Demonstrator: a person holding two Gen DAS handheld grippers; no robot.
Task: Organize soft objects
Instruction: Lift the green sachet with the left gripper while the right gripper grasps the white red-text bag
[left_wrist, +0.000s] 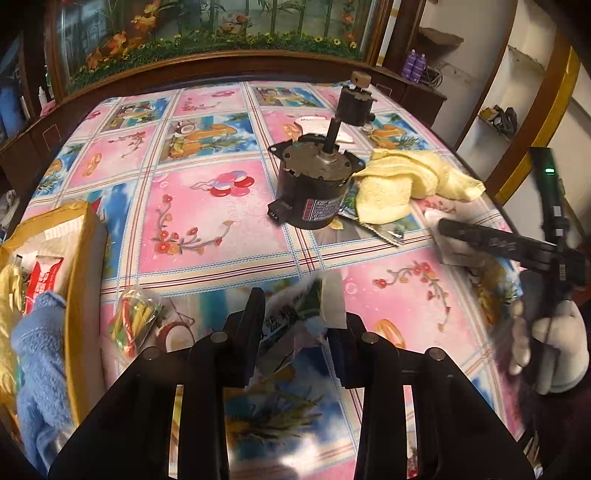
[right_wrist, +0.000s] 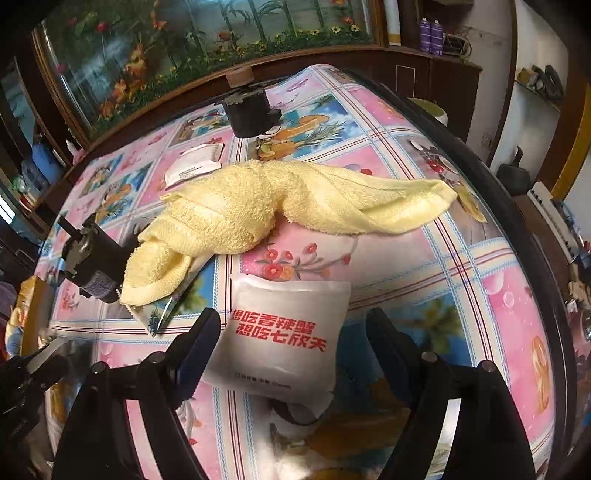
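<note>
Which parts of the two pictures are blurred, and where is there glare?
Left wrist view: the printed packet between the left gripper fingers is motion-blurred, and glare shines on the tablecloth near the bottom. Right wrist view: the white pouch and yellow towel are sharp; edges curve.

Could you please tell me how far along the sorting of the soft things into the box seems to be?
Partly done. Already in the yellow box: a blue fuzzy cloth and a red packet. In hand: the left tool carries a blurred printed packet; the right tool stands open around the white tissue pack. Left: the yellow towel and a candy bag on the table.
</note>
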